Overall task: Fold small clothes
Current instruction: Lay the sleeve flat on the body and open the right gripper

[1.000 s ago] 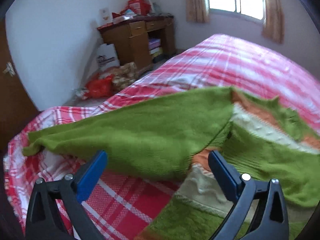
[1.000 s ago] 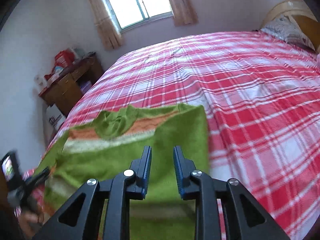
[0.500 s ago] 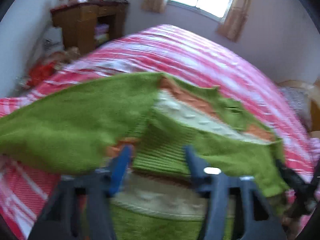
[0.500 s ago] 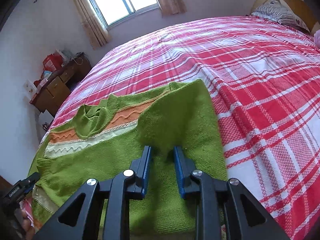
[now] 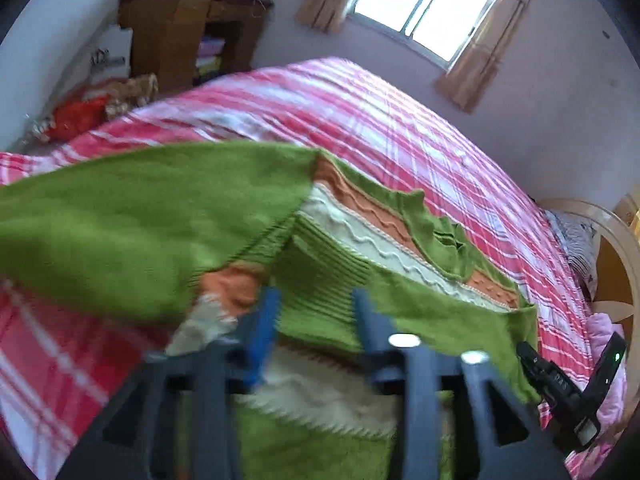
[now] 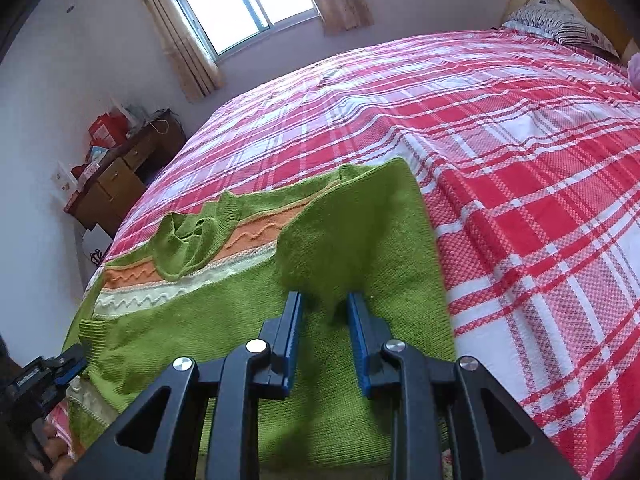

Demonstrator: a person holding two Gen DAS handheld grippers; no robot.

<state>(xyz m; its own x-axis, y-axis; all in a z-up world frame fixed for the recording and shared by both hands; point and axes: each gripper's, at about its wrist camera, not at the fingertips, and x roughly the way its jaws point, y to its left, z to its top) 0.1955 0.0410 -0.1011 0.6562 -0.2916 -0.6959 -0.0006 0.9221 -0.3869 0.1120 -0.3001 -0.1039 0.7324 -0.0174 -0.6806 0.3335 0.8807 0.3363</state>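
sweater [image 6: 224, 320]: 1 | left gripper [image 5: 314, 304]: opening, over cuff | right gripper [image 6: 323, 304]: pinching sleeve fold

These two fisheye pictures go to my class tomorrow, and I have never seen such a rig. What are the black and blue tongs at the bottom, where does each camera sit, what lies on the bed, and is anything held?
No robot here: a person holds a two-finger gripper in each hand, and each carries a camera looking forward along its fingers. So the left wrist view shows the left gripper, and the right wrist view the right gripper.

A green sweater with orange and cream stripes lies on a bed with a red plaid cover. The right gripper pinches a fold of its folded-over sleeve. The left gripper's jaws are opening, with sweater fabric lying between them, unclamped as far as the blurred picture shows.
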